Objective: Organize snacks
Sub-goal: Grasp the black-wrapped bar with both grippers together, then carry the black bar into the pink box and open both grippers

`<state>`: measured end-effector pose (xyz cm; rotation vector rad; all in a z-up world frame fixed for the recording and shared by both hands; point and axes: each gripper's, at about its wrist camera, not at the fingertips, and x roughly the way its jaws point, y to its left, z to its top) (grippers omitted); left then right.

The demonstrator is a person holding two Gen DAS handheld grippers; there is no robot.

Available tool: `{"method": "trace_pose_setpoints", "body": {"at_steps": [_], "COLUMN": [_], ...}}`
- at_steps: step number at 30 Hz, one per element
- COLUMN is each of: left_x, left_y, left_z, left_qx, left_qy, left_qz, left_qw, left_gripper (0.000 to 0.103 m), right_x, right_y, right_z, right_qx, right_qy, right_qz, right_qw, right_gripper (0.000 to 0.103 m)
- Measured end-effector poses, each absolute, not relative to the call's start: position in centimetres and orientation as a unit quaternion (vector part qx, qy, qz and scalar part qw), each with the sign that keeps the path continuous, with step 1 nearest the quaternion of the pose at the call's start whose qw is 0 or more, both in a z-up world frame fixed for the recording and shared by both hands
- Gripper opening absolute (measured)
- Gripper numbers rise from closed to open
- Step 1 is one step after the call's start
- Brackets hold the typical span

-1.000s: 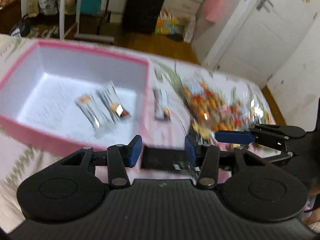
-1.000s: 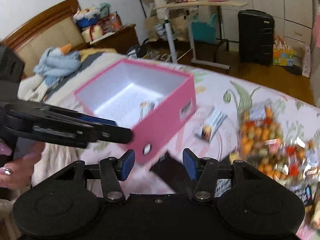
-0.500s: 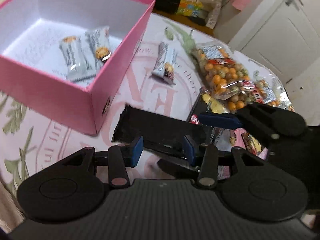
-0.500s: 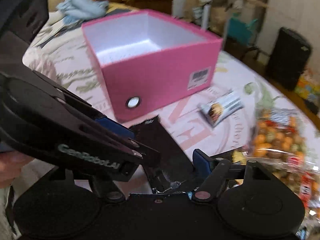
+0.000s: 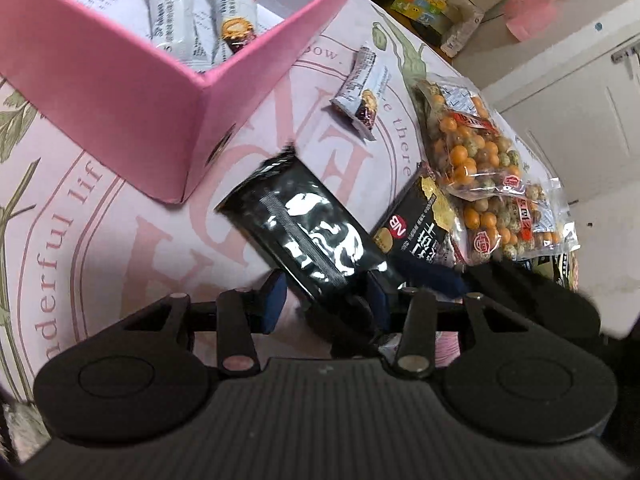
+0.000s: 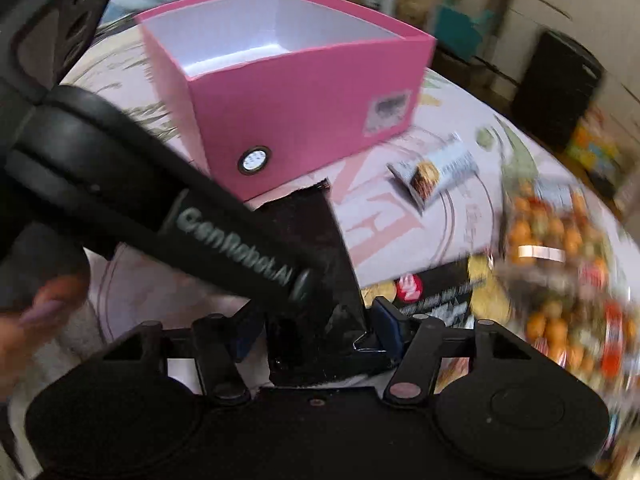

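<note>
A black snack packet [image 5: 308, 232] lies between the fingers of my left gripper [image 5: 326, 302], just right of the pink box [image 5: 120, 80]; the jaws are apart with the packet slanting through the gap. My right gripper [image 6: 316, 336] also has this black packet [image 6: 316, 240] between its fingers, pads [image 6: 386, 326] against its near end. The left gripper's body [image 6: 180, 208] crosses the right wrist view. Two white bar packets [image 5: 200, 16] lie inside the box. A third white bar [image 5: 362, 88] lies on the cloth.
Bags of orange and green coated nuts [image 5: 468, 148] lie right of the packets. Another black packet with an NB label [image 5: 416, 224] lies beside them. A black suitcase [image 6: 556, 84] and white cupboard doors [image 5: 560, 80] stand beyond the table.
Both grippers have come lower and closer to the black packet. It now stands tilted up between both pairs of fingers instead of lying flat ahead of them. The box looks nearer.
</note>
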<state>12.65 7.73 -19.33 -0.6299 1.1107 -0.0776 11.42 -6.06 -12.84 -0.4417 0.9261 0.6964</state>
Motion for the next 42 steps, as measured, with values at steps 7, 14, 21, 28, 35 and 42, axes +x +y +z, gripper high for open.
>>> {"method": "trace_pose_setpoints", "body": {"at_steps": [7,14,21,28,35,42], "left_x": [12.5,12.4,11.5,9.5,7.4,6.4], "left_y": [7.3,6.8,5.8,5.4,5.4,7.0], "left_z": [-18.8,-19.0,-16.6,-12.9,-9.7,-6.9], "left_qx": [-0.252,-0.233,-0.151,-0.131,-0.115,-0.118], "left_qy": [0.521,0.518,0.554,0.557,0.539,0.517], "left_qz": [-0.051,-0.056,-0.065,-0.101,-0.123,-0.12], "left_qw": [0.814,0.821,0.816,0.814,0.825,0.839], "left_gripper": [0.036,0.036,0.032,0.032,0.032,0.032], "right_x": [11.4,10.5,8.8,6.6,4.4,4.0], "right_y": [-7.0,-6.4,-5.9,-6.6,-6.3,-5.1], "right_z": [-12.8,-14.2,-12.6,-9.4,-6.5,-4.2], "right_qx": [-0.096,-0.089,-0.075,-0.063,-0.077,-0.102], "right_qy": [0.473,0.462,0.478,0.48,0.466,0.436], "right_qz": [0.288,0.256,0.261,0.249,0.251,0.275], "right_qw": [0.827,0.845,0.835,0.839,0.845,0.851], "right_gripper": [0.057,0.057,0.053,0.053,0.053,0.054]}}
